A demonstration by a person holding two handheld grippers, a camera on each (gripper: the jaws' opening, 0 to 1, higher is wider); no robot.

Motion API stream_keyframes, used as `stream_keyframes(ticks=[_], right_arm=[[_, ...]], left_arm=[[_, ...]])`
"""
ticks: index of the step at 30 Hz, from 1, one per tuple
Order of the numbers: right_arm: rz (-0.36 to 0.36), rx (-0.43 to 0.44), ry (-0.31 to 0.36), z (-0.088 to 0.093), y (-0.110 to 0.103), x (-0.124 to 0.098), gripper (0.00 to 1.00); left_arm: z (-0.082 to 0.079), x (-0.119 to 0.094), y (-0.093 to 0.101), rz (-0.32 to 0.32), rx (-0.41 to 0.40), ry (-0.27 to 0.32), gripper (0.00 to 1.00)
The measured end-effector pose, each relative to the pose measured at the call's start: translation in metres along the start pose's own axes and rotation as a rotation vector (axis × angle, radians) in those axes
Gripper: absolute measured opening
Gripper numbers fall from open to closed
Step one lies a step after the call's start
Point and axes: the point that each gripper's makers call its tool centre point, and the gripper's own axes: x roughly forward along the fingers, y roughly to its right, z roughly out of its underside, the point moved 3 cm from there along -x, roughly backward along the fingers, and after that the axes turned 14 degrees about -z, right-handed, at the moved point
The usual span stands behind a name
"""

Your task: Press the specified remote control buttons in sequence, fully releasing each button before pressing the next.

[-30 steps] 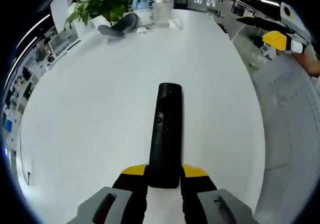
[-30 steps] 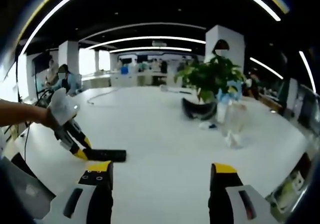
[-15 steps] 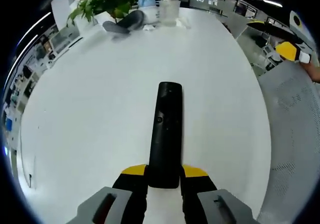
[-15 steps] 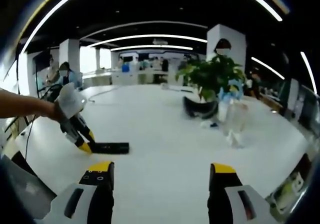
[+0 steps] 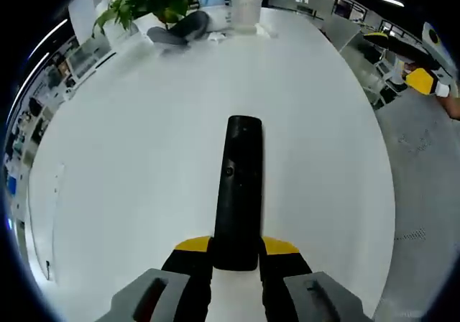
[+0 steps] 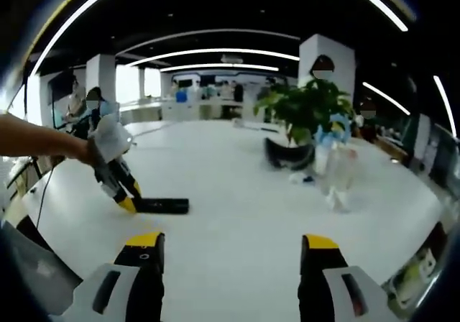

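White and broad, the bench point(image 5: 129, 164) carries our black remote point(image 5: 237, 192), whose near end our left tongs point(image 5: 236, 249) pinch between yellow tips, while our right tongs point(image 6: 230, 244) hang spread apart with nothing between them, a potted plant point(image 6: 305, 110) standing far off.

The remote's point(image 5: 237, 192) near end is hidden between the left gripper's point(image 5: 236, 254) jaws, its buttons too small to tell apart, while in the right gripper view the person's arm point(image 6: 32, 139) is cut by the edge and the clear container point(image 6: 336, 175) is blurred.
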Motion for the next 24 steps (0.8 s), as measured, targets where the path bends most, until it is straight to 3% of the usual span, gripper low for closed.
stream_keyframes(ticks=[24], right_arm=[[0.001, -0.004, -0.011, 0.002, 0.000, 0.001, 0.75]], left_arm=[[-0.007, 0.010, -0.029, 0.014, 0.031, -0.057, 0.24]])
